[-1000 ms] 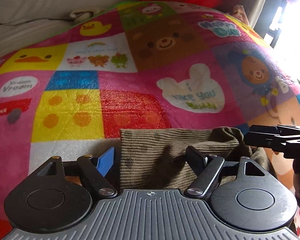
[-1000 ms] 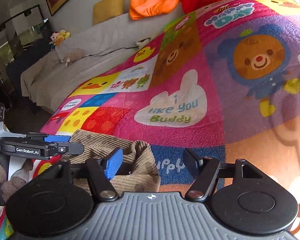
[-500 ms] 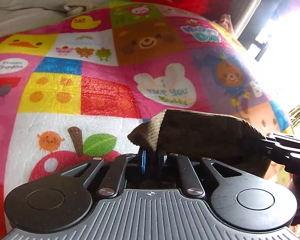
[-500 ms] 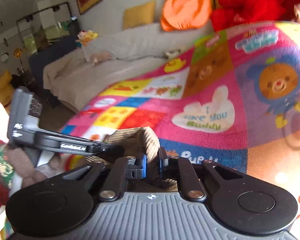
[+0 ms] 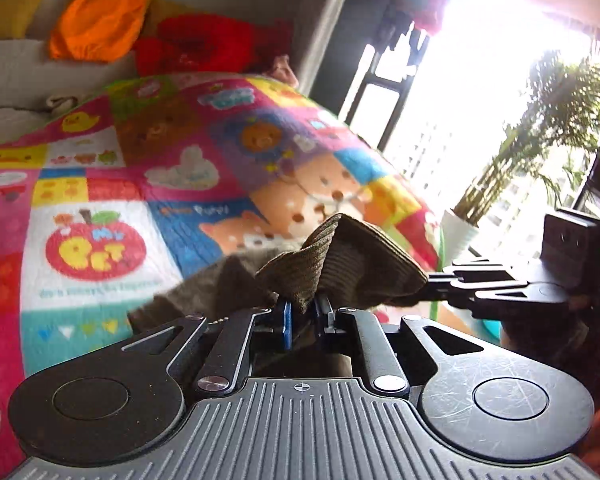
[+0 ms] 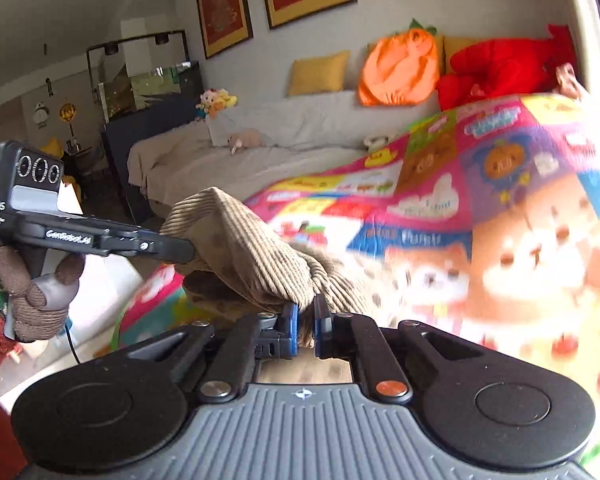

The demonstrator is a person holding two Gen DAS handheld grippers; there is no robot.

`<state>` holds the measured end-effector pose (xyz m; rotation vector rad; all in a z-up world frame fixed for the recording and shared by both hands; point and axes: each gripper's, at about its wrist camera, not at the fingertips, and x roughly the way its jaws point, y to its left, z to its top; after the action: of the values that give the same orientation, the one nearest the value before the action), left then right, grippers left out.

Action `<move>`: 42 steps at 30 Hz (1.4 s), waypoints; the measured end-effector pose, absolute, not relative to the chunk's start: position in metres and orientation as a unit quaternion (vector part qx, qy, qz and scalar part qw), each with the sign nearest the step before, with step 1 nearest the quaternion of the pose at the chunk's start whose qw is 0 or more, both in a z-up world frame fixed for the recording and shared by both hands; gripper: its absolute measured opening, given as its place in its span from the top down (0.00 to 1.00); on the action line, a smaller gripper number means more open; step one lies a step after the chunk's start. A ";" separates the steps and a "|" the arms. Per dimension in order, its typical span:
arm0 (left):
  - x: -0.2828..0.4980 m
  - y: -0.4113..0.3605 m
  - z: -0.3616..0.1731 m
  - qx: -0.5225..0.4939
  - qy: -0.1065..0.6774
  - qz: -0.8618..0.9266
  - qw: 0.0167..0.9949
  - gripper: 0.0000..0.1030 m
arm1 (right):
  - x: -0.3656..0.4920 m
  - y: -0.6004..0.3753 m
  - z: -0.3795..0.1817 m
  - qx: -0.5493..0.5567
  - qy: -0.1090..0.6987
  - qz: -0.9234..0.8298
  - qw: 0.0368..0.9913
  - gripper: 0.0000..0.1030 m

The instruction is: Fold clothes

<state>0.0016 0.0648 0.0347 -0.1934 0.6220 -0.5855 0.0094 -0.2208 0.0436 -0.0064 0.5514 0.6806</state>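
While both grippers are pinched nearly closed, each has a bunch of the same brown corduroy garment caught between its blue pads. In the left wrist view the left gripper shows only a narrow gap between its fingers, filled by a fold of cloth that rises into a ridged peak just ahead of the tips; the rest of the garment trails down and to the left of the tool, blurred, toward the mat. To the right of that peak the right gripper comes in sideways, its tips buried in the cloth's far edge. In the right wrist view the right gripper is likewise closed on a wad of the garment, which humps up ahead and to the left of its fingers — lifted off the mat, as far as the blur allows one to judge. The left gripper reaches in from the left and meets the same hump at its near edge, held by a gloved hand. Beyond both tools the patchwork mat spreads out, and behind it lie a sofa, an orange cushion and a red plush.
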 end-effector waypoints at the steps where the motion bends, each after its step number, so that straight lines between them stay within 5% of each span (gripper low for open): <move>1: -0.005 0.063 0.023 -0.087 0.319 -0.287 0.899 0.85 | 0.002 -0.222 0.032 -0.006 0.277 0.324 0.905 0.93; 4: -0.016 0.069 0.003 -0.080 0.355 -0.298 0.883 0.78 | -0.011 -0.220 0.003 -0.026 0.296 0.307 0.904 0.93; 7: -0.022 0.084 0.009 -0.063 0.352 -0.309 0.881 0.41 | -0.014 -0.214 -0.008 -0.048 0.292 0.299 0.907 0.93; 8: -0.025 0.090 0.015 -0.050 0.345 -0.303 0.887 0.39 | -0.014 -0.213 -0.009 -0.051 0.291 0.299 0.908 0.93; 16: 0.011 0.115 0.069 -0.080 0.243 -0.281 0.925 0.32 | -0.020 -0.207 -0.020 -0.066 0.292 0.294 0.907 0.93; 22: 0.085 0.032 0.027 -0.016 0.311 -0.332 0.890 0.48 | -0.031 -0.212 -0.010 -0.062 0.280 0.287 0.914 0.91; 25: 0.087 0.014 0.000 0.018 0.328 -0.325 0.887 0.46 | -0.038 -0.226 0.004 -0.059 0.272 0.288 0.916 0.83; 29: 0.069 0.019 -0.008 0.011 0.327 -0.330 0.885 0.45 | -0.032 -0.243 0.029 -0.037 0.253 0.292 0.922 0.51; 36: 0.046 0.006 -0.009 0.046 0.323 -0.322 0.889 0.37 | 0.039 -0.221 0.056 -0.015 0.202 0.283 0.937 0.39; 42: 0.043 0.007 -0.011 0.052 0.322 -0.323 0.888 0.33 | 0.075 -0.201 -0.004 -0.060 0.278 0.229 0.931 0.35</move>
<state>0.0427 0.0068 -0.0114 0.1084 0.6700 -0.6710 0.0748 -0.2012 -0.0037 -0.1238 0.5690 0.4691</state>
